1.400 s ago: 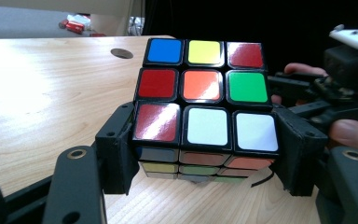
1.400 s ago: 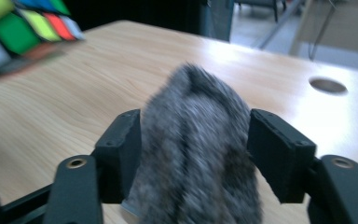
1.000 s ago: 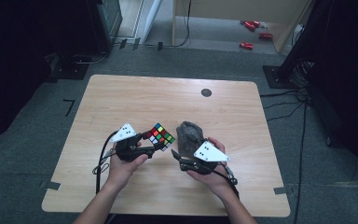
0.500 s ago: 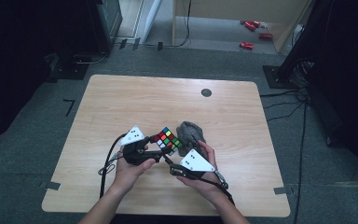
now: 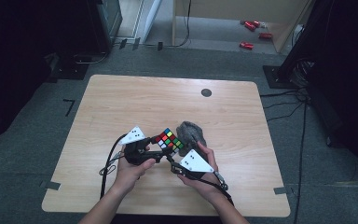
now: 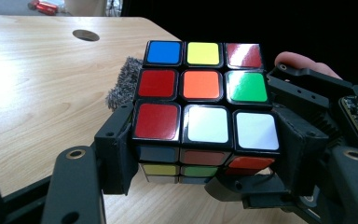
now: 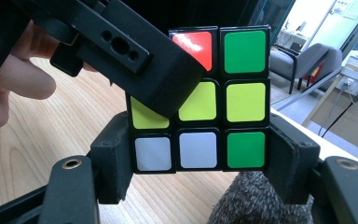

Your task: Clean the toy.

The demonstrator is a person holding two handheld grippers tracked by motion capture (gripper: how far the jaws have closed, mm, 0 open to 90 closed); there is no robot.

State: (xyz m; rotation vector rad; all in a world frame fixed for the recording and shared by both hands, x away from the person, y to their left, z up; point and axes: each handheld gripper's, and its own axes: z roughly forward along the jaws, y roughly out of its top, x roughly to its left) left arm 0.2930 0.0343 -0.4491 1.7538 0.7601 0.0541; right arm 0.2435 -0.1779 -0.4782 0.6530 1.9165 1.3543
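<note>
So both grippers are on the multicoloured plastic puzzle cube [image 5: 169, 140] right now, held up just above the light wooden counter [image 5: 121, 107]. The left gripper [image 5: 154, 150] is pinching the cube across one layer; in the left gripper view the two black jaws sit tight against opposite sides of the cube [image 6: 205, 107], red, white and white squares between them. The right gripper [image 5: 173, 159] comes at it from the other side, and its jaws have just been closing in, with the bottom row of the cube [image 7: 198, 100] between them: white, white, green, pads right up against the sides as far as I can tell. Just past the right gripper there's a fuzzy dark grey lump of cloth [image 5: 192, 134] lying on the counter, close beside the cube.
</note>
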